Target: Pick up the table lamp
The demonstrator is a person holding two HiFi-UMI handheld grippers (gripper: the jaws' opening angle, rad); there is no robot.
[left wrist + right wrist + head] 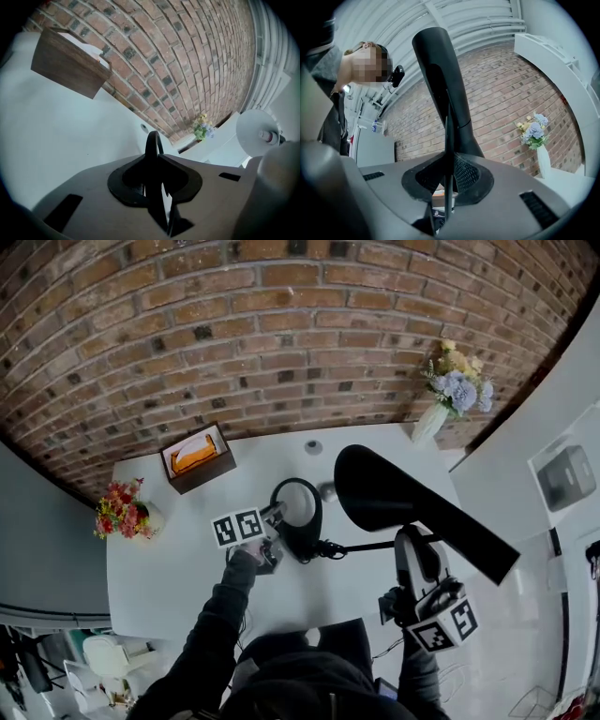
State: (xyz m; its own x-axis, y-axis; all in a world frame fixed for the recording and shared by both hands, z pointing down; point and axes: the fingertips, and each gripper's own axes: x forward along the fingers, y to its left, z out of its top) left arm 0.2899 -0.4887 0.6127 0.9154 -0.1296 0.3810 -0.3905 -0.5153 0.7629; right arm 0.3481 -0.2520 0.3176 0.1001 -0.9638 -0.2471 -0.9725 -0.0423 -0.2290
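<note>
The black table lamp has a ring-shaped base, a thin arm and a long dark head that stretches over the table's right side. My left gripper is shut on the ring's left rim; in the left gripper view the ring stands edge-on between the jaws of the left gripper. My right gripper is shut on the thin arm. In the right gripper view that arm runs up from the right gripper to the lamp head.
On the white table are a wooden tissue box at the back left, red flowers at the left edge and a white vase of pale flowers at the back right. A brick wall lies behind.
</note>
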